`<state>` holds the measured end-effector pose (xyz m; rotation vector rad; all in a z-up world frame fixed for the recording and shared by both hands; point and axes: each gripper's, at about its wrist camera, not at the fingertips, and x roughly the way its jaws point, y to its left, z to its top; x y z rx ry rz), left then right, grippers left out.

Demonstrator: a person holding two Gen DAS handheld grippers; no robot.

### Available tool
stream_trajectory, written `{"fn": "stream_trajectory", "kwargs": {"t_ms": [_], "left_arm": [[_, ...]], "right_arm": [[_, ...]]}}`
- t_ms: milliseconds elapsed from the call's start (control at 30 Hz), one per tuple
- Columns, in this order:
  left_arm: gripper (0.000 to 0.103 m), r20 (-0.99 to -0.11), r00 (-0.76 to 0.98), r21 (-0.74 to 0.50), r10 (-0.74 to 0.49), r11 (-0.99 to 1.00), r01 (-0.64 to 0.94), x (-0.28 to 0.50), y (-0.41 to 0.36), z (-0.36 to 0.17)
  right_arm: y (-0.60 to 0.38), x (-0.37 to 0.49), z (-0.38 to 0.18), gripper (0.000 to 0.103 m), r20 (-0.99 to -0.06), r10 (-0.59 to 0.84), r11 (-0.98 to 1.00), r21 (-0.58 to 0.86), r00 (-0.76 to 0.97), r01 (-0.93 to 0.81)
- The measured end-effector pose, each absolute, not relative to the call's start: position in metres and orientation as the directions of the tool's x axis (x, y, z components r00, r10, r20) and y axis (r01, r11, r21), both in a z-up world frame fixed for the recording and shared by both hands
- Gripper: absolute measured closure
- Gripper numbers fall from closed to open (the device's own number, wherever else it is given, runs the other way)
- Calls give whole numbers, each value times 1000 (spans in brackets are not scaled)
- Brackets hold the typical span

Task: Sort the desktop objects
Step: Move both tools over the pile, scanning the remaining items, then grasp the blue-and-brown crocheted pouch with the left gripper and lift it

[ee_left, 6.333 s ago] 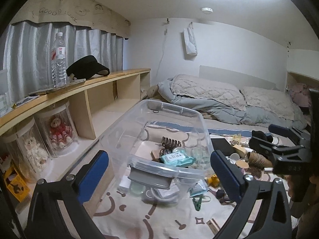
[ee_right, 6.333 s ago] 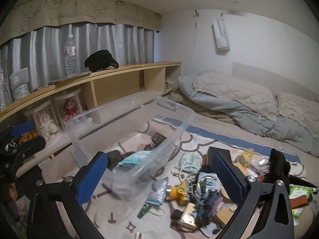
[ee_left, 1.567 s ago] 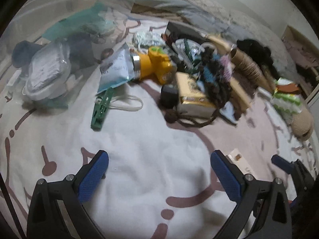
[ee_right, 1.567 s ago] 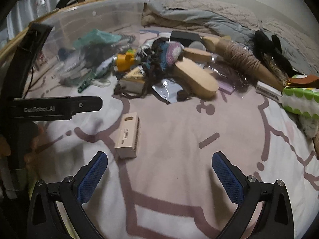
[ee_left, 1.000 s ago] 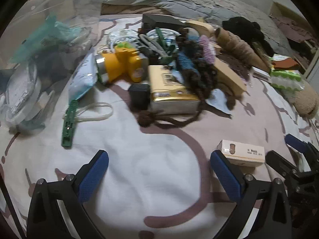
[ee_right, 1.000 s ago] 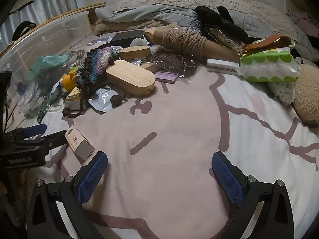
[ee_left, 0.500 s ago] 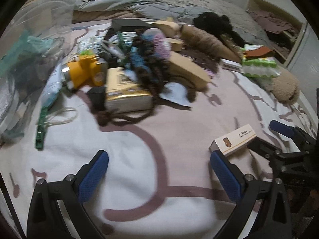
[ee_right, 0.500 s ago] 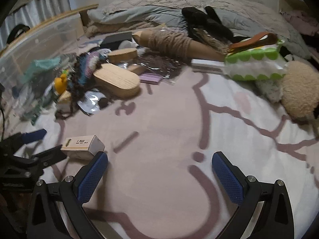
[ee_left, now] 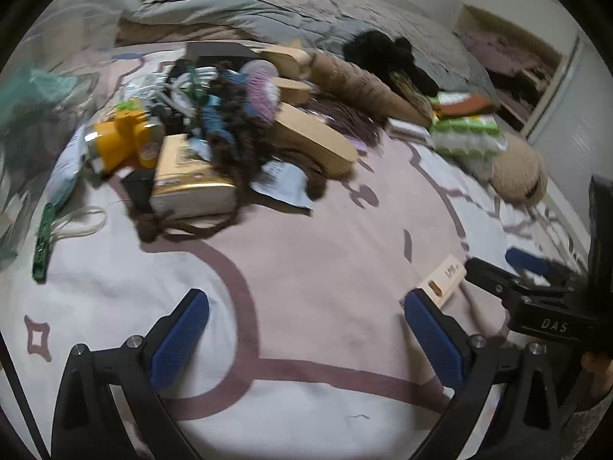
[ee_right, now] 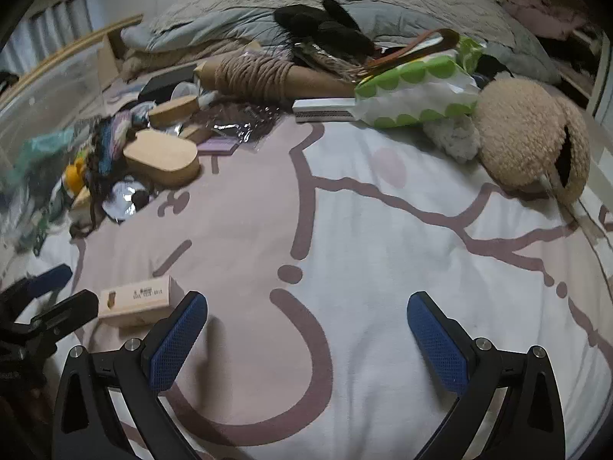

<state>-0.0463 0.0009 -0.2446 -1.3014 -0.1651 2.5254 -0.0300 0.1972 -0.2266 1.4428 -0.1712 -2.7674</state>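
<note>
I have both tools low over the white blanket with mauve cartoon lines [ee_right: 383, 230] on the bed, and as I judge it the sorting has barely begun. My left gripper [ee_left: 306, 335] has its blue-padded fingers [ee_left: 180, 339] spread wide with nothing between them, and my right gripper [ee_right: 306, 335] is just as wide and empty. The nearest piece is the small pale cardboard box with printed text [ee_right: 136, 301], lying alone on the blanket at the lower left of the right wrist view, just beside my right tool's left finger and close to the tip of the other tool. Most of the work sits in the heap at the upper left of the left wrist view: a yellow plastic torch [ee_left: 122, 140], a cream and gold packet [ee_left: 187, 178], a dark knitted cord with coloured tufts [ee_left: 230, 115], a flat oval wooden block [ee_left: 314, 142] and a green clothes peg [ee_left: 43, 245]. Toward the upper right of the right wrist view lie a cone of tan twine [ee_right: 260, 74], a green-dotted white bag [ee_right: 413, 92] and a beige fluffy pouch [ee_right: 532, 138]. The clear plastic storage bin [ee_right: 53, 88] at the left edge seems to hold a few things, too blurred to name, so I reckon nearly everything is still to be placed
</note>
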Motion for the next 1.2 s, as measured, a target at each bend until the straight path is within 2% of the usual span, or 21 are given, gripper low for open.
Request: {"fn": "stream_trajectory", "kwargs": {"t_ms": [133,233,333,367,433,633,700,767,833,967,1200], "left_arm": [[8,-727,-600,-286,335,-941,-179,-47,-14,-230],[9,-699,-626,-302,346,-936,-180,-53,-20,-217],[10,-691,-644,-268,329,-944,-195,-65,-16,-209],[15,-690,-650,-247,319,-948,-202,-71,-13,-207],[19,-691,-657,-216,301,-954,-209,-82,-8,-206],[21,-724,-647,-163,238,-971,-175,-114,0,-219],[26,-730,-646,-158,224,-974,-159,-119,-1,-222],[40,-732,-648,-146,212,-977,-154,-122,-2,-225],[48,-727,-658,-127,196,-980,-152,-124,-2,-225],[81,-722,-670,-116,173,-985,-130,-127,-8,-226],[85,-653,-732,-168,197,-979,-113,-111,-25,-201]], "right_arm": [[199,-31,-226,0,-814,-82,-991,127,-575,-38],[196,-31,-223,0,-799,-131,-987,163,-587,-3],[190,-27,-218,0,-770,-199,-977,206,-606,59],[188,-26,-217,0,-765,-205,-976,204,-611,71],[182,-25,-217,0,-761,-211,-977,192,-614,98],[175,-27,-223,0,-771,-239,-971,193,-591,141],[174,-28,-224,0,-769,-247,-969,199,-589,147],[174,-28,-224,0,-765,-256,-967,208,-591,150],[174,-29,-224,0,-760,-265,-964,217,-594,153],[171,-30,-227,0,-760,-269,-963,217,-592,159],[173,-31,-229,0,-761,-281,-959,240,-585,149]]}}
